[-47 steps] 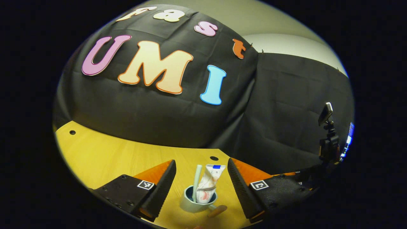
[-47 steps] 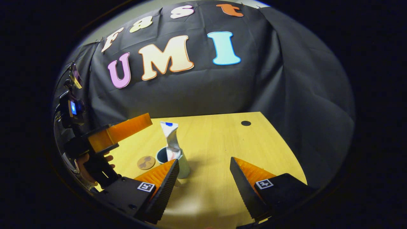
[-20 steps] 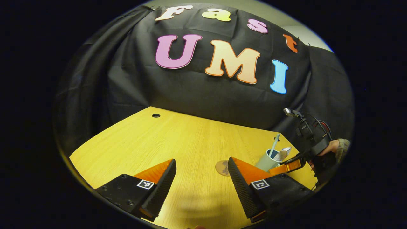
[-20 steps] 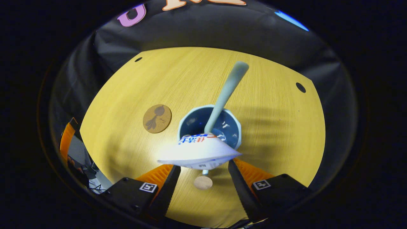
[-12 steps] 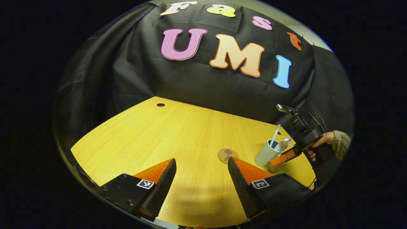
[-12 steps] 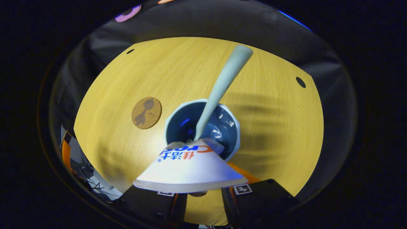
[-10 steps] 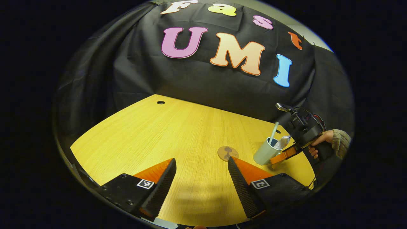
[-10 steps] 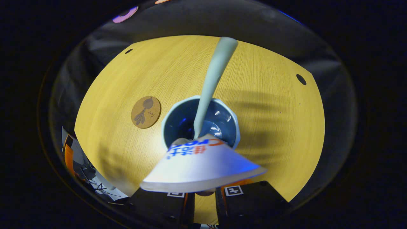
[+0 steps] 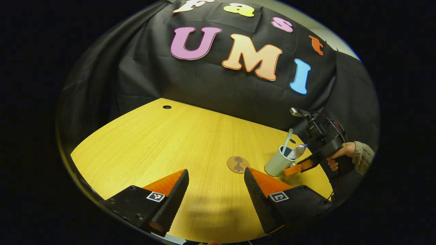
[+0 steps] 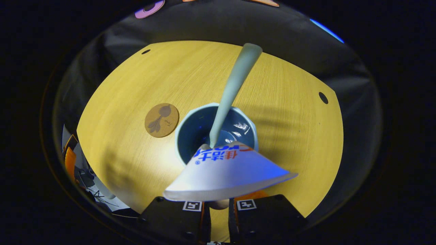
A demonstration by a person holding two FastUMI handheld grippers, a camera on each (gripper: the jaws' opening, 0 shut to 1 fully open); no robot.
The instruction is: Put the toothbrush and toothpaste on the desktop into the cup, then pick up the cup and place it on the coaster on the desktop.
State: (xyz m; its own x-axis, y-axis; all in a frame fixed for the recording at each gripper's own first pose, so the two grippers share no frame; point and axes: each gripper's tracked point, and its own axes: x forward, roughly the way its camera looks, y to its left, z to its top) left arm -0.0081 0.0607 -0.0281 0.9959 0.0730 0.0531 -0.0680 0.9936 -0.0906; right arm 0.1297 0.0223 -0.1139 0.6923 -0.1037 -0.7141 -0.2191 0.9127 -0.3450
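Just beside cup [image 10: 181, 148], coaster [image 10: 161, 120].

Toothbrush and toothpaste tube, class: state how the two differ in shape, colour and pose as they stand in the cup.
The toothbrush is a slim, plain pale green stick; the toothpaste tube is broad, white and printed, flaring to a flat crimped end. The toothbrush leans toward the cup's far rim, while the tube leans toward the near rim, above the right gripper. In the left gripper view the toothbrush rises higher than the tube. Both stand in the cup, which sits beside the coaster.
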